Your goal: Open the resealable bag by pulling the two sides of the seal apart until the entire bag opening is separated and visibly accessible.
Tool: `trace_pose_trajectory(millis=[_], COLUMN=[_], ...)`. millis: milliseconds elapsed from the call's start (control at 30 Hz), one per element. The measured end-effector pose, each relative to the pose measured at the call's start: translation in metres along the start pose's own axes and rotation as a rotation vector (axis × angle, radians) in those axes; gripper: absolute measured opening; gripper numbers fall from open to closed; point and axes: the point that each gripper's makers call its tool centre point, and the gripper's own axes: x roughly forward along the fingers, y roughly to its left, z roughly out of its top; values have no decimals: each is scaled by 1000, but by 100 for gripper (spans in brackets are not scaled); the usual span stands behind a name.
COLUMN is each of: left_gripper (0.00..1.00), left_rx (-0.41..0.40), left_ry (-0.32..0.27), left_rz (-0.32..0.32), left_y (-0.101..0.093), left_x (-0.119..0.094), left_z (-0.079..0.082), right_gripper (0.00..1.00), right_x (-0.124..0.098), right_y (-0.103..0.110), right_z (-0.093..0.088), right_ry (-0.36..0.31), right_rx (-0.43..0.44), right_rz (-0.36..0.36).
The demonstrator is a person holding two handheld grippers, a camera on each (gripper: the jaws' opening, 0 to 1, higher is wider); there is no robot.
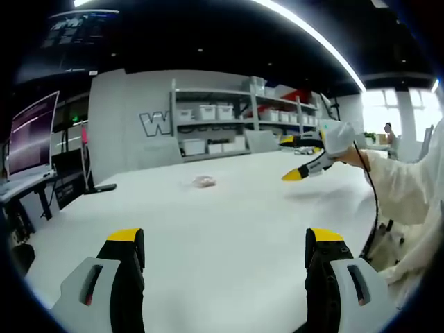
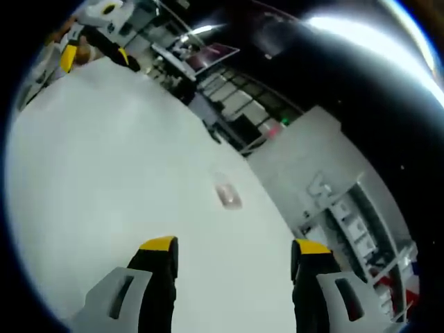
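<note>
In the left gripper view the left gripper [image 1: 225, 253] has its yellow-tipped fingers [image 1: 125, 239] spread wide, nothing between them, hovering above the bare white counter [image 1: 229, 215]. Ahead of the fingers, well apart from them and toward the far part of the counter, lies the resealable bag [image 1: 204, 182], small, pale and flat on the surface; its seal is too small to make out. To the right, the right gripper [image 1: 304, 158] comes into that view, held in a white-sleeved hand [image 1: 350, 154] above the counter, with its yellow tips parted and empty. Behind the counter stand shelves [image 1: 229, 125] loaded with white bins, and a monitor [image 1: 31, 135] sits at the left. In the right gripper view the right gripper [image 2: 232, 251] likewise shows its fingers [image 2: 159, 250] spread with nothing held, and the bag [image 2: 227, 194] lies beyond them on the counter [image 2: 104, 180], roughly between the two tips and clear of both. The left gripper [image 2: 94, 38] appears at the far upper left of that view.
</note>
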Motion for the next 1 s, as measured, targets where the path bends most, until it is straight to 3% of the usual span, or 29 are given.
trace_pose_trajectory(millis=[1000], left_gripper=[95], left_rx=[-4], left_ry=[-3], left_rz=[6], left_y=[4], left_x=[-4], left_z=[0], right_gripper=[64], right_x=[20], right_y=[1], right_z=[5], right_ry=[7], right_rx=[-27], right_rz=[17])
